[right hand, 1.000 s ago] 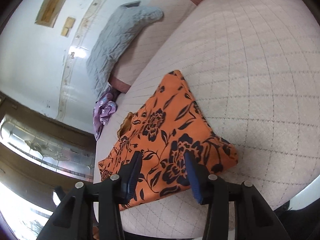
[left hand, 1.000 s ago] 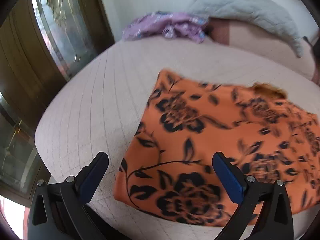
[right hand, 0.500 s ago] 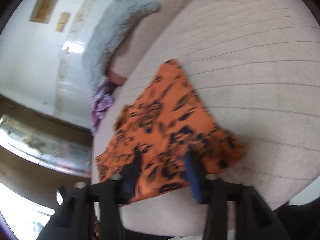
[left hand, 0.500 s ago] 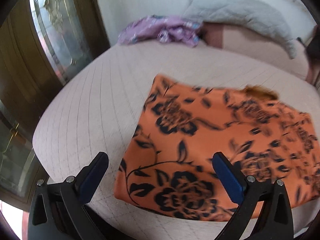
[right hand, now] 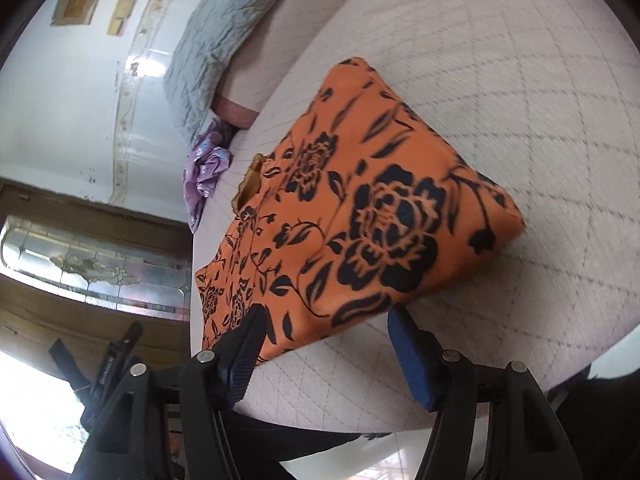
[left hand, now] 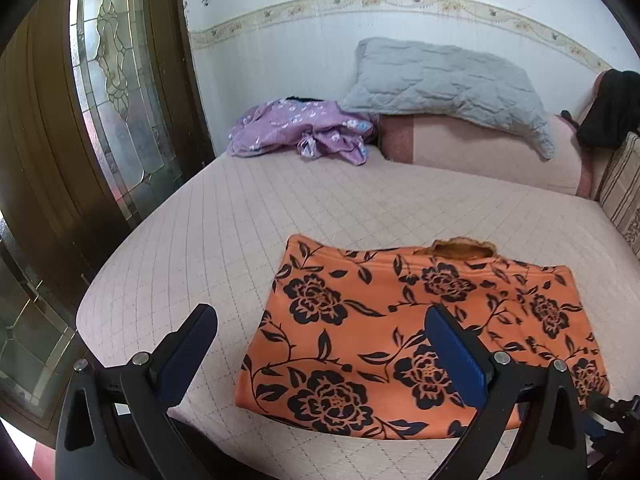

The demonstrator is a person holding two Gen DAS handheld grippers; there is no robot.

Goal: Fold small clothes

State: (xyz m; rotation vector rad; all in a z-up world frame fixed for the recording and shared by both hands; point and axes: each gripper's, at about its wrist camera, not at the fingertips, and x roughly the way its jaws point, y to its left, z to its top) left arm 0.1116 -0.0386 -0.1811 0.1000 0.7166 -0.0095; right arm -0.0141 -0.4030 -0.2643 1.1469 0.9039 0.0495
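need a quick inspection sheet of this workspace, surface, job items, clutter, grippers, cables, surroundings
surface: pale quilted bed cover, mostly bare.
job's things: orange floral garment folded into a flat rectangle near the front edge; an inner bit pokes out at its far edge.
clutter: crumpled purple garment at the head end; grey pillow leaning on a pink bolster; dark item far right, unclear what.
grippers: left gripper open, above the garment, holding nothing; right gripper open at the garment's near edge, pads not pressing it.
cables: nothing seen.
surroundings: wooden door with leaded glass; white wall with patterned border.
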